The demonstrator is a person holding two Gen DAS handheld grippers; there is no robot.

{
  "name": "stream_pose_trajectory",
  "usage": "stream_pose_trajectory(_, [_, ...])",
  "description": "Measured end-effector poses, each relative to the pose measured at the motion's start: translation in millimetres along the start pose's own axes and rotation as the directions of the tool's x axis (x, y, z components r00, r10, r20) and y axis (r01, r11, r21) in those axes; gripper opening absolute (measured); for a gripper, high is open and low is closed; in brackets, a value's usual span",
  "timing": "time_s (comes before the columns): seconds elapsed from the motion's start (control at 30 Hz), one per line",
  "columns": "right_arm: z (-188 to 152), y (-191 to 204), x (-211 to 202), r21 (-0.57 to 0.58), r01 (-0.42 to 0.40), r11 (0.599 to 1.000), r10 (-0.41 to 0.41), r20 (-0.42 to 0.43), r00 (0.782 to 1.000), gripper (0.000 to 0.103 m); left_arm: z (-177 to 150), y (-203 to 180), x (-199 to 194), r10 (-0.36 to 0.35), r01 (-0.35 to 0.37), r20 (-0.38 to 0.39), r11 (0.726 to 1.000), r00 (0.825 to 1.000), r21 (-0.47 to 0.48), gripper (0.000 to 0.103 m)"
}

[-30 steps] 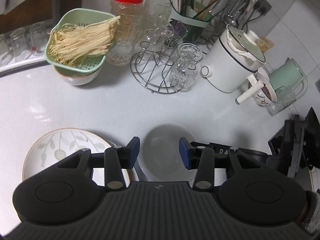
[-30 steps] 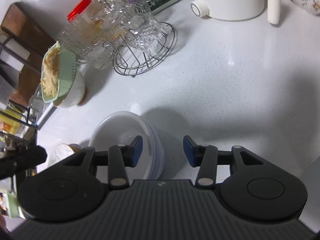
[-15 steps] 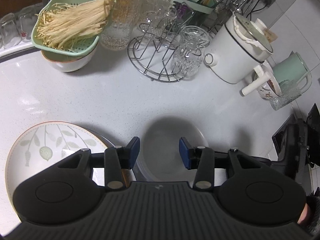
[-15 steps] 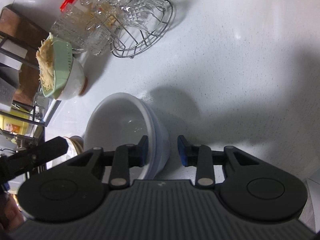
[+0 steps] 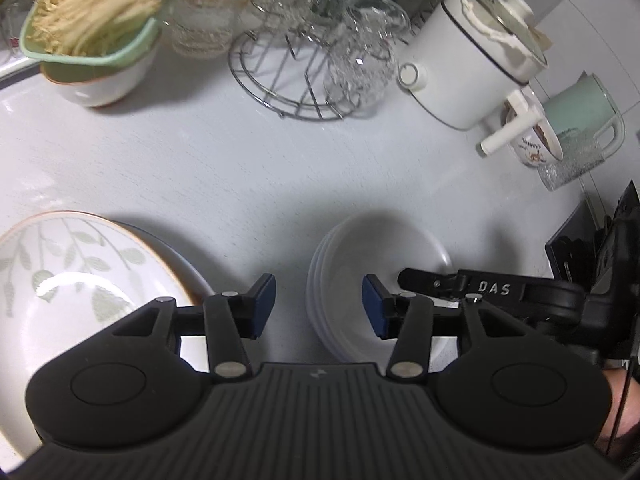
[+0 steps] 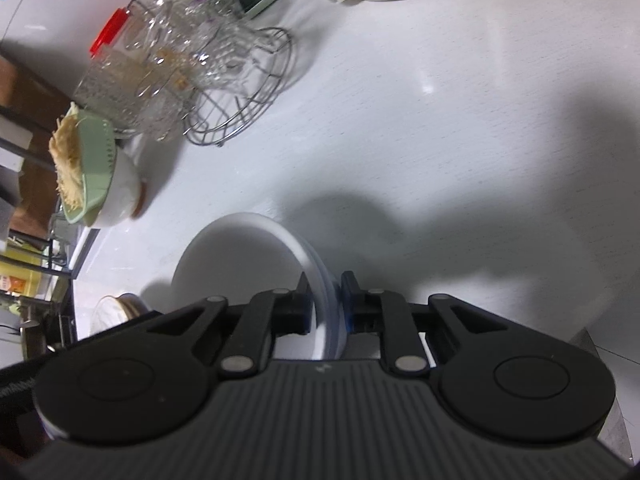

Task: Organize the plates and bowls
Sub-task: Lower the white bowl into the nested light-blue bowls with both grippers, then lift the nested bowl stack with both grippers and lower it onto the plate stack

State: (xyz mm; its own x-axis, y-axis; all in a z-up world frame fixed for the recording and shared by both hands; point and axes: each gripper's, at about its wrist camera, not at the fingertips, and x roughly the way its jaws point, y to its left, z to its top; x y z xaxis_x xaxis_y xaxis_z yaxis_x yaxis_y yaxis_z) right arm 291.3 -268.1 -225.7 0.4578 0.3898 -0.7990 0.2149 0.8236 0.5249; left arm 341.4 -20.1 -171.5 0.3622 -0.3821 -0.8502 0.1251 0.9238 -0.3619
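Observation:
A stack of white bowls [image 5: 376,264] sits on the white counter, also seen in the right wrist view [image 6: 240,264]. My right gripper [image 6: 325,307] is shut on the stack's near rim; it shows from the right in the left wrist view [image 5: 440,280]. My left gripper [image 5: 319,305] is open and empty, just left of the stack. A leaf-patterned plate [image 5: 60,280] on a white plate lies at the lower left.
At the back stand a green colander of noodles in a white bowl [image 5: 96,44], a wire rack with glasses [image 5: 316,64], a white pot [image 5: 468,68], a green kettle [image 5: 580,108] and a patterned cup [image 5: 532,144].
My right gripper has closed on the rim of the bowl stack. My left gripper has moved closer to the counter and to the left of the stack.

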Motion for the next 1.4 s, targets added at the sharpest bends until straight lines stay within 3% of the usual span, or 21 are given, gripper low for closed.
stream_pose_trajectory(0.27, [-0.4,-10.9,-6.0,0.01,0.012,1.0,-0.012,0.01,1.0,0.017,-0.8,-6.7,23.2,-0.019,0.019,-0.036,1.0,0.999,0.0,0.054])
stream_pose_trajectory(0.4, [-2.1,-16.5,-10.7,0.013,0.017,1.0,-0.017,0.011,1.0,0.017,0.4,-4.3,37.7,-0.005,0.003,-0.093,1.0,0.996,-0.028,0.052])
stream_pose_trajectory(0.5, [-4.2,-18.8,-13.8,-0.004,0.01,1.0,-0.01,-0.001,1.0,0.016,0.5,1.0,45.6,-0.055,0.046,-0.12,0.996,0.991,-0.08,0.052])
stream_pose_trajectory(0.67, [-5.1,-23.4,-16.3,-0.017,-0.002,1.0,0.002,-0.01,1.0,0.017,-2.4,-2.9,56.6,-0.046,0.03,-0.15,0.994,0.988,-0.105,0.043])
stream_pose_trajectory(0.93, [-2.4,-24.2,-10.3,-0.056,-0.037,0.998,0.035,-0.035,0.999,0.02,-8.3,-6.0,57.5,-0.055,0.036,-0.129,0.988,0.99,-0.148,0.024])
stream_pose_trajectory(1.13, [-6.1,-20.1,-8.5,-0.1,-0.056,0.993,0.051,-0.048,0.998,0.021,-15.2,1.7,56.1,-0.054,0.029,-0.115,0.977,0.992,-0.213,0.024])
stream_pose_trajectory(1.4, [-17.5,-10.3,-30.4,-0.103,-0.069,0.992,0.065,-0.039,0.997,0.021,-17.7,-2.4,24.9,-0.059,0.038,-0.109,0.982,0.992,-0.187,0.024])
